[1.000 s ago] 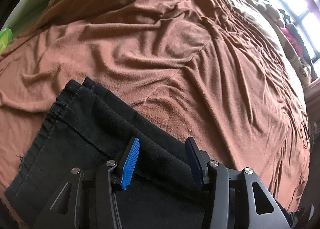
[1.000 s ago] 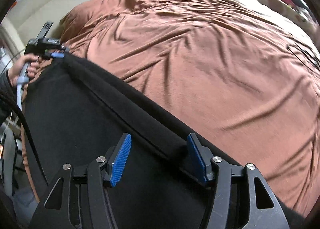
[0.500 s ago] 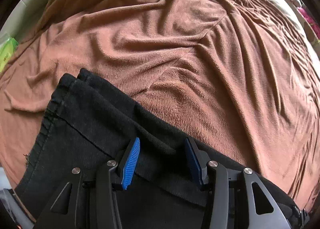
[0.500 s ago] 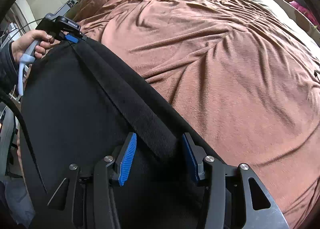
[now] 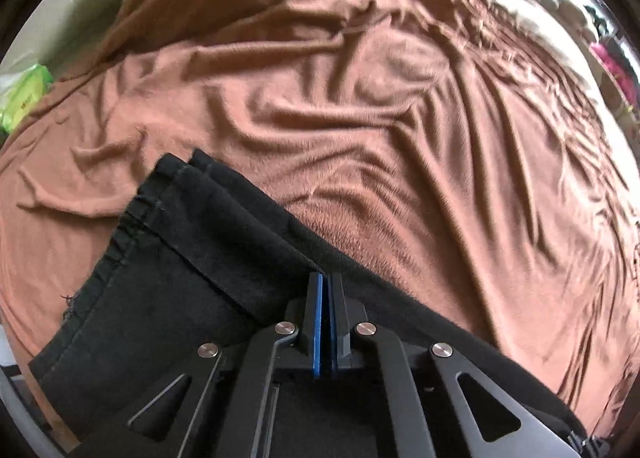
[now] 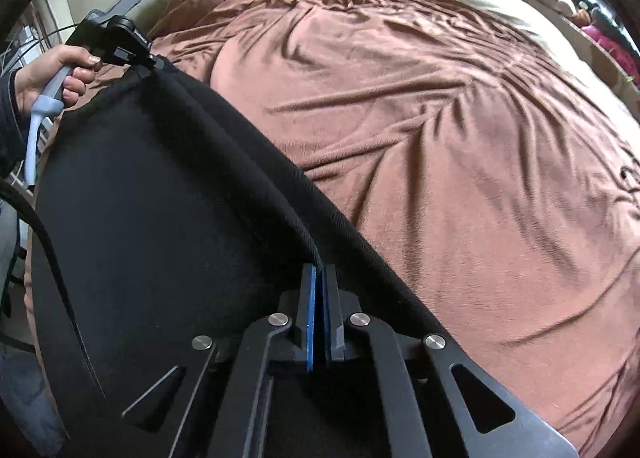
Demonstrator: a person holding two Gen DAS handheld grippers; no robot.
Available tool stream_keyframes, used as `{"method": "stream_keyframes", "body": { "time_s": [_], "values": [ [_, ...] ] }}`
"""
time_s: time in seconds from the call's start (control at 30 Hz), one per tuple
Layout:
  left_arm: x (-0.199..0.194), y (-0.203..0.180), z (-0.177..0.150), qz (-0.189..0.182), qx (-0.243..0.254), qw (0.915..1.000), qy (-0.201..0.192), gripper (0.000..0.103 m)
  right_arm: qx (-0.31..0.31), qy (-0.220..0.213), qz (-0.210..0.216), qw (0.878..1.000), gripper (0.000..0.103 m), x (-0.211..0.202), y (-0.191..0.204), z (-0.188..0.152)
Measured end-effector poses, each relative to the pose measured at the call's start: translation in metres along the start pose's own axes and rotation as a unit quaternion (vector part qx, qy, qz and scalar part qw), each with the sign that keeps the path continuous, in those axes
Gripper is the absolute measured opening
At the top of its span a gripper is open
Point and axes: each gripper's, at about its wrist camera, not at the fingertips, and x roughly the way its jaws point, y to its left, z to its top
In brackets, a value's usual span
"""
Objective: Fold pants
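The black cloth pants (image 5: 192, 258) look matt and kinda coarse-woven. The brown fleece blanket (image 5: 400, 117) is soft, fuzzy, rumpled.

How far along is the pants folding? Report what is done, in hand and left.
Done: the black pants lie on the brown bedspread with the legs stacked, hems together. In hand: the left hand-held gripper and the right hand-held gripper are each shut on the pants' far edge. Left: no crosswise fold shows yet; the pants still stretch full length between the two grips.
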Motion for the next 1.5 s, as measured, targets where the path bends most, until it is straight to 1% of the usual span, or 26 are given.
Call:
{"method": "stream_keyframes", "body": {
  "time_s": [0.13,0.23,0.4,0.67,0.8,0.93,1.0,1.03,1.07,1.1,1.13,1.17,1.2,1.33,1.5],
  "values": [
    [-0.009,0.004,0.002,-0.016,-0.006,0.9998,-0.011,0.002,-0.006,-0.013,-0.039,0.999,0.0,-0.01,0.011,0.003],
    [-0.005,0.006,0.005,-0.027,-0.015,0.9995,-0.008,0.002,-0.006,-0.018,-0.057,0.998,0.0,-0.013,0.017,0.008],
    [0.004,0.0,0.008,-0.033,-0.019,0.9992,-0.011,0.002,-0.003,-0.02,-0.079,0.997,0.0,-0.008,0.02,0.012],
    [0.022,-0.004,0.014,-0.033,-0.023,0.9992,-0.005,0.002,0.015,-0.012,-0.093,0.995,0.0,0.009,0.012,0.016],
    [0.033,-0.005,0.015,-0.033,-0.024,0.9992,0.002,0.002,0.021,0.004,-0.099,0.995,0.0,0.025,0.01,0.016],
    [0.041,-0.007,0.014,-0.031,-0.007,0.9994,0.01,0.004,0.041,0.016,-0.103,0.994,0.0,0.042,0.005,0.015],
    [0.036,-0.006,0.012,-0.039,-0.002,0.9991,0.014,0.007,0.052,0.012,-0.103,0.993,0.0,0.04,0.004,0.015],
    [0.033,-0.004,0.011,-0.043,-0.001,0.9989,0.017,0.011,0.065,0.008,-0.103,0.993,0.003,0.036,0.003,0.015],
    [0.029,-0.001,0.008,-0.048,0.0,0.9987,0.019,0.02,0.079,0.008,-0.099,0.992,0.004,0.032,0.001,0.014],
    [0.024,0.001,0.005,-0.052,0.002,0.9985,0.019,0.026,0.087,0.008,-0.097,0.991,0.004,0.027,0.002,0.013],
    [0.018,0.003,0.002,-0.058,0.01,0.9981,0.017,0.039,0.09,0.009,-0.1,0.991,0.004,0.023,0.003,0.011],
    [0.012,0.005,-0.002,-0.06,0.017,0.998,0.014,0.048,0.09,0.01,-0.102,0.991,0.005,0.018,0.005,0.009],
    [0.006,0.007,-0.005,-0.061,0.023,0.9978,0.011,0.05,0.092,0.01,-0.101,0.991,0.005,0.013,0.006,0.008],
    [-0.017,0.02,-0.02,-0.077,0.043,0.9961,0.005,0.05,0.11,0.014,-0.091,0.99,0.006,-0.011,0.009,0.002],
    [-0.037,0.046,-0.042,-0.108,0.038,0.9934,0.008,0.05,0.119,0.007,-0.092,0.989,0.006,-0.057,0.016,0.001]
  ]
}}
